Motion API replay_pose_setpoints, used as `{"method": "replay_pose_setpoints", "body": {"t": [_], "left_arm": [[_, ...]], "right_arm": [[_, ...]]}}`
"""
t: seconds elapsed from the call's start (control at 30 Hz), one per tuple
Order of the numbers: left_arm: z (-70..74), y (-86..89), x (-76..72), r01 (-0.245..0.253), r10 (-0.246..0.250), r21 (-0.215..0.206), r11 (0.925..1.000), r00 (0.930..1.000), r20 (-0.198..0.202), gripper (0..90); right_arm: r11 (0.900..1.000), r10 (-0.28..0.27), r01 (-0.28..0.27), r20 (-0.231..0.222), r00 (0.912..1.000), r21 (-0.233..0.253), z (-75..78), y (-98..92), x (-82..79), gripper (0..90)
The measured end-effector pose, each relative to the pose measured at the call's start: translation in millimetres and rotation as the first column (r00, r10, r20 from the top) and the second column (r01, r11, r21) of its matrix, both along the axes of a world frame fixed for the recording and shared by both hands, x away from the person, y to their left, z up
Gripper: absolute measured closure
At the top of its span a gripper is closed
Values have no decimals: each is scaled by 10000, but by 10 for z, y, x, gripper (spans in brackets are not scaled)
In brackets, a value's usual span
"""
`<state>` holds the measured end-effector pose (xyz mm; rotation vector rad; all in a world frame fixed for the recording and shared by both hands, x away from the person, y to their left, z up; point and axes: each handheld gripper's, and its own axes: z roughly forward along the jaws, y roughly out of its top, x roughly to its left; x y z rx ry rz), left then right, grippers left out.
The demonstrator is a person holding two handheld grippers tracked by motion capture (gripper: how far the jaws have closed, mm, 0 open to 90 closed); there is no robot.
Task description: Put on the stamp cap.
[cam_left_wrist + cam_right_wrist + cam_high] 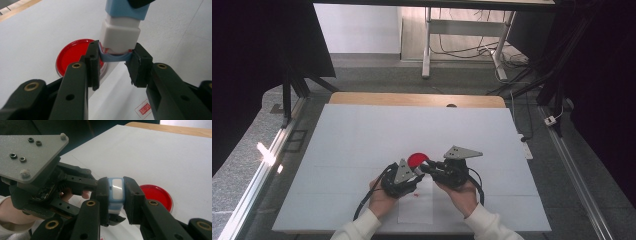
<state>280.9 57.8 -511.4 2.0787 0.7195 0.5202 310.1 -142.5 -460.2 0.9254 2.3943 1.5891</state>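
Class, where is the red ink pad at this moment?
The red ink pad lies open on the white table, just beyond the left gripper and right gripper, which meet on a stamp.

stamp (120,35): smooth plastic, white body slightly glossy, blue parts matt. ink pad (72,56): glossy red, clear plastic rim. jaws matt black plastic, brass-looking rivets. table cover (362,140): matt white sheet.

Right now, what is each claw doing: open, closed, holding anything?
Left claw: closed on the lower blue end of the stamp.
Right claw: closed on the blue-and-white body of the same stamp, above the red ink pad.
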Motion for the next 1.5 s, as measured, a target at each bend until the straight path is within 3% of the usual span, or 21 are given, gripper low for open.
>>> {"method": "replay_pose_setpoints", "body": {"t": [0.57,1.17,1.5], "left_arm": [[-3,-36,-36,-28,5,544,9985,9991,425,648],[26,-40,-78,-117,83,464,9989,9973,731,649],[0,-25,-42,-25,11,322,9995,9990,443,644]], "right_arm": [[9999,70,-73,-312,9995,-94,-8,-2,21,754],[9999,89,-92,-482,9988,-56,-22,5,14,757],[9999,124,-126,-462,9989,-35,-8,-15,30,755]]}}
